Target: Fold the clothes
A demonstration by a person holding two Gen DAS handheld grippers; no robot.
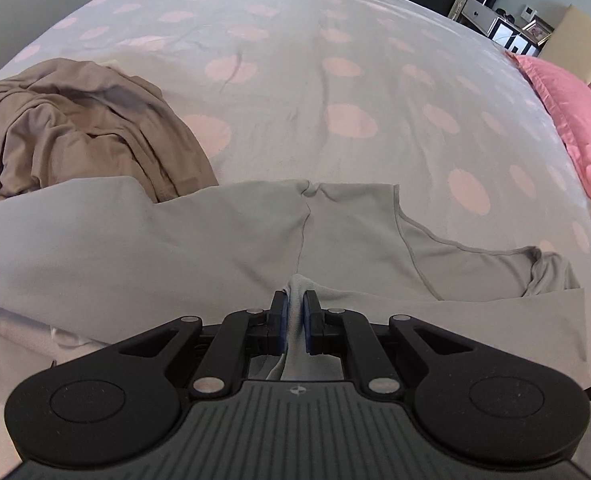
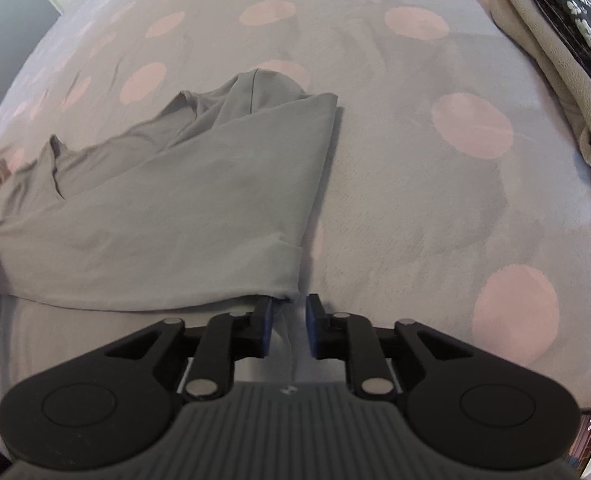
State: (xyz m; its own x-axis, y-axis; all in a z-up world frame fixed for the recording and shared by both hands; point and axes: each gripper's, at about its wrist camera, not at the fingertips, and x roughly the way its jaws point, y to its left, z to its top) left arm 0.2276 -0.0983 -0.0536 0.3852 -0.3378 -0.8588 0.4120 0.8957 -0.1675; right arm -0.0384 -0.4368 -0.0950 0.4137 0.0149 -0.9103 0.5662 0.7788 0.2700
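Grey shirt [image 1: 215, 240] pinched in left tool [image 1: 294, 300]; right tool [image 2: 288, 304] released; brown garment [image 1: 75, 128] nearby.

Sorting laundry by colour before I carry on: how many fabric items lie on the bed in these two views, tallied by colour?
Grey: 1, the grey shirt being folded
Brown: 1, the crumpled brown garment
Beige: 1, the folded beige item
Black floral: 1, the black floral fabric on top of the beige one
Pink: 1, the pink pillow
Total: 5
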